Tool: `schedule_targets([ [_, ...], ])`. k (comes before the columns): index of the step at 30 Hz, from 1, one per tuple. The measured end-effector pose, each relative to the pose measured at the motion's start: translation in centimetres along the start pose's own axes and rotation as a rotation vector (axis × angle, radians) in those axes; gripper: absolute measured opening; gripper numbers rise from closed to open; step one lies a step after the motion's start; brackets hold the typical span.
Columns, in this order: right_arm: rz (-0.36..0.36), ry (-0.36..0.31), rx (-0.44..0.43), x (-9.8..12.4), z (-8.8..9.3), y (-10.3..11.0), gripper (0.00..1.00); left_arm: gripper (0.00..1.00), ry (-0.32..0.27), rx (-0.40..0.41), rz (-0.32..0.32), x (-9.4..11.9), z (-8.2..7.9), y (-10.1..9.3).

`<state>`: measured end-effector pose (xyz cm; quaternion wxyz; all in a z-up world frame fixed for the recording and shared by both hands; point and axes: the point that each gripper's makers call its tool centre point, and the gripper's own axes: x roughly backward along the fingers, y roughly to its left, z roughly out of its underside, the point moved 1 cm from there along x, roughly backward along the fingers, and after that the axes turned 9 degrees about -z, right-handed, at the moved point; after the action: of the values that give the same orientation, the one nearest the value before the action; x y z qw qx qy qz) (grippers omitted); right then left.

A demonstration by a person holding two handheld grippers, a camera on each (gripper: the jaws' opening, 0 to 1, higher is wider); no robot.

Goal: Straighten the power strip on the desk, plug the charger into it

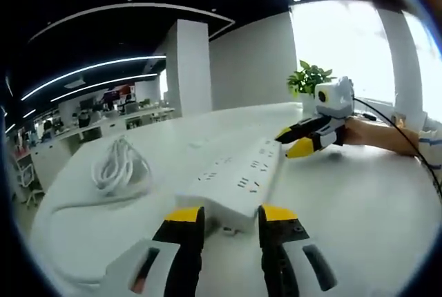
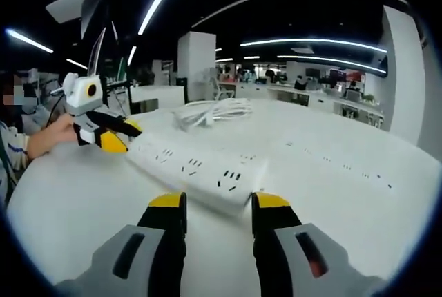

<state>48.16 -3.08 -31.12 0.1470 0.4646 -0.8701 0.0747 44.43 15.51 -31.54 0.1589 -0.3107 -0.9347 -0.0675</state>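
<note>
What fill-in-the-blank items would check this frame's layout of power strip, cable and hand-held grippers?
1. The power strip on the desk is coloured ____.
2. The cable lies ____ in a bundle beside the strip.
3. Both the left hand-held gripper and the right hand-held gripper have jaws that are ____.
4. A potted ____ stands behind the strip's far end in the left gripper view.

Missing words: white; coiled; open; plant

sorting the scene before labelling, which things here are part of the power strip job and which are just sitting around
Part of the job:
- power strip, white, lying on the desk
- coiled white cable beside it
- left gripper, fingers open at one end of the strip
- right gripper, fingers open at the other end

Just sitting around:
- potted plant
- office desks behind
</note>
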Motion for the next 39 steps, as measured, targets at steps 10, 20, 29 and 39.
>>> schedule_targets([
  [10,0.007,-0.053,-0.073,-0.15,0.28,0.03,0.38,0.31,0.008,-0.015,0.001,-0.30,0.52,-0.26],
  [20,-0.002,-0.094,-0.076,-0.03,0.26,-0.12,0.39,0.30,0.006,-0.029,0.006,-0.27,0.63,-0.79],
  [29,-0.012,-0.101,-0.067,-0.06,0.27,0.15,0.38,0.30,0.000,-0.048,-0.013,-0.24,0.83,-0.87],
  [39,-0.011,-0.102,-0.074,-0.03,0.26,0.17,0.37,0.30,-0.015,-0.039,-0.020,-0.23,0.90,-0.90],
])
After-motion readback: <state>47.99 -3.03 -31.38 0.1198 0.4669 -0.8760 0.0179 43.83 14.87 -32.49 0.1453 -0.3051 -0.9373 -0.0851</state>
